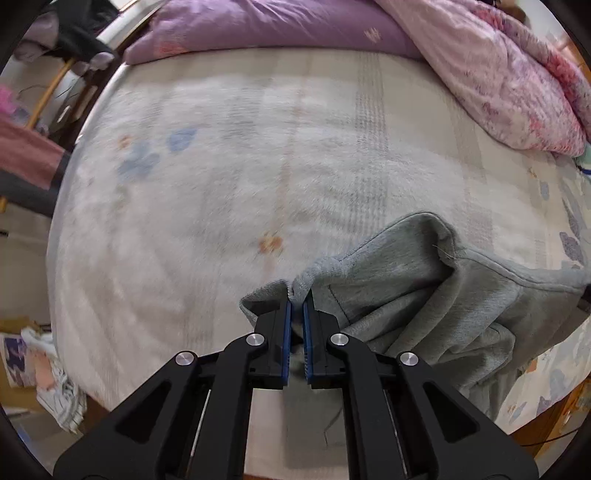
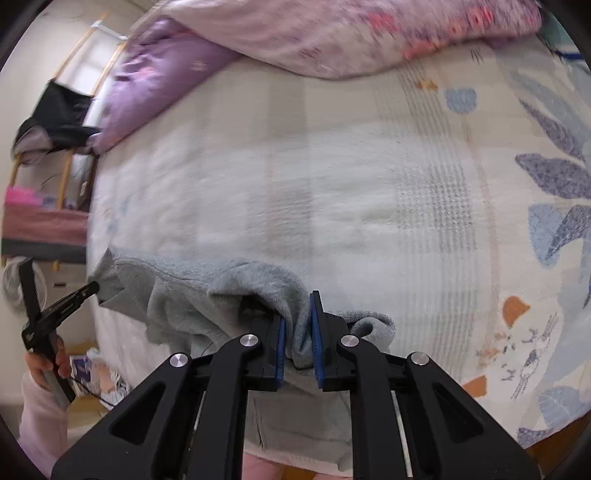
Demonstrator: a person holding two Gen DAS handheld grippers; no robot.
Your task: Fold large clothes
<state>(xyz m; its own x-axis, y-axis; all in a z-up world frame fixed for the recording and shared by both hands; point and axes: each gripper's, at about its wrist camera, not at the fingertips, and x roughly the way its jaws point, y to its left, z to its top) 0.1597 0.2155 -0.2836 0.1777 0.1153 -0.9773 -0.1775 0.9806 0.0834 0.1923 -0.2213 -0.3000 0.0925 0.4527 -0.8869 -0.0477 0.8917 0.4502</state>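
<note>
A grey-green fleece garment point(image 1: 424, 295) hangs lifted above the bed, stretched between both grippers. My left gripper point(image 1: 297, 306) is shut on one edge of it, with a fold of cloth pinched between the blue pads point(image 1: 286, 332). My right gripper point(image 2: 299, 325) is shut on the other bunched edge of the garment point(image 2: 207, 291). In the right wrist view the left gripper point(image 2: 92, 286) shows at the far left, held by a hand point(image 2: 55, 358) in a pink sleeve, clamping the garment's far corner. The rest of the cloth sags below the jaws.
The bed point(image 1: 221, 166) carries a pale patterned sheet. A purple pillow point(image 1: 266, 29) and a pink floral duvet point(image 1: 498, 74) lie at its head. Clothes and papers point(image 1: 40, 373) lie on the floor to the left. A wooden rack with dark cloth point(image 2: 55, 110) stands beyond the bed.
</note>
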